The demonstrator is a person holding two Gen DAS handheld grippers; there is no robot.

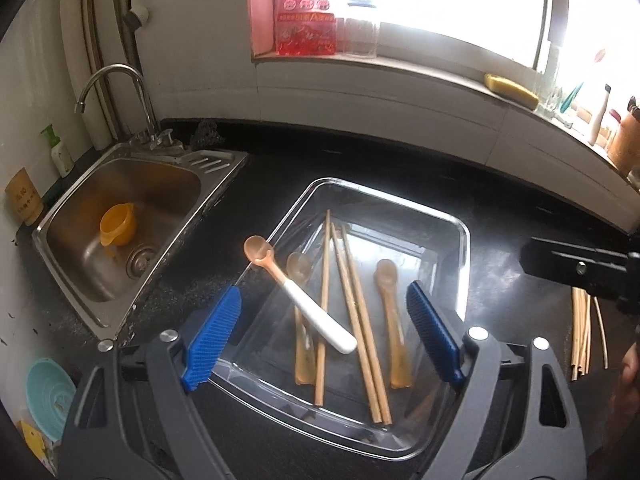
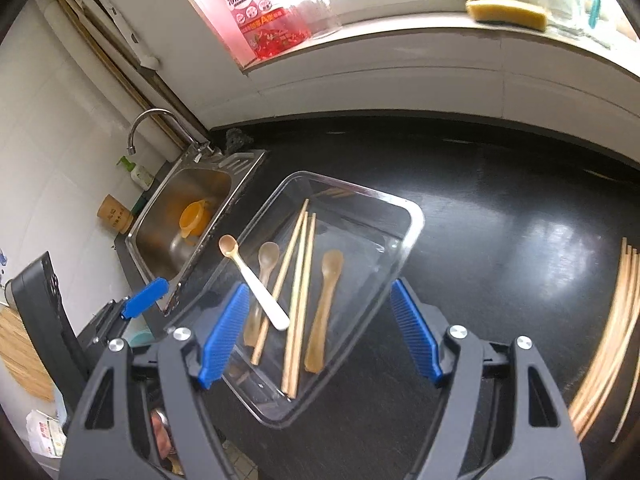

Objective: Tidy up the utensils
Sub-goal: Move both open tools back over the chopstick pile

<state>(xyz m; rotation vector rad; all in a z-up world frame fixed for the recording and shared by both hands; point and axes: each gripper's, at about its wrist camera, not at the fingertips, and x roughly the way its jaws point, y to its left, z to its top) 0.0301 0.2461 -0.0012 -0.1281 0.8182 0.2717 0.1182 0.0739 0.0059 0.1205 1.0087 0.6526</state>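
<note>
Black counter (image 2: 500, 208) bears clear tray (image 1: 466, 240) holding spoons, chopsticks.

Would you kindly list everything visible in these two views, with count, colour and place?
Clear plastic tray: one, on black countertop.
Wooden chopsticks: three, tan, in the tray.
Translucent spoons: two, amber, in the tray.
White-handled spoon: one, leaning over the tray's rim.
Loose chopsticks: several, tan, on the countertop.
Steel sink: one, holding an orange cup.
Yellow sponge: one, on the windowsill.
Red detergent pouch: one, windowsill.
Left gripper: open, above the tray.
Right gripper: open.
</note>
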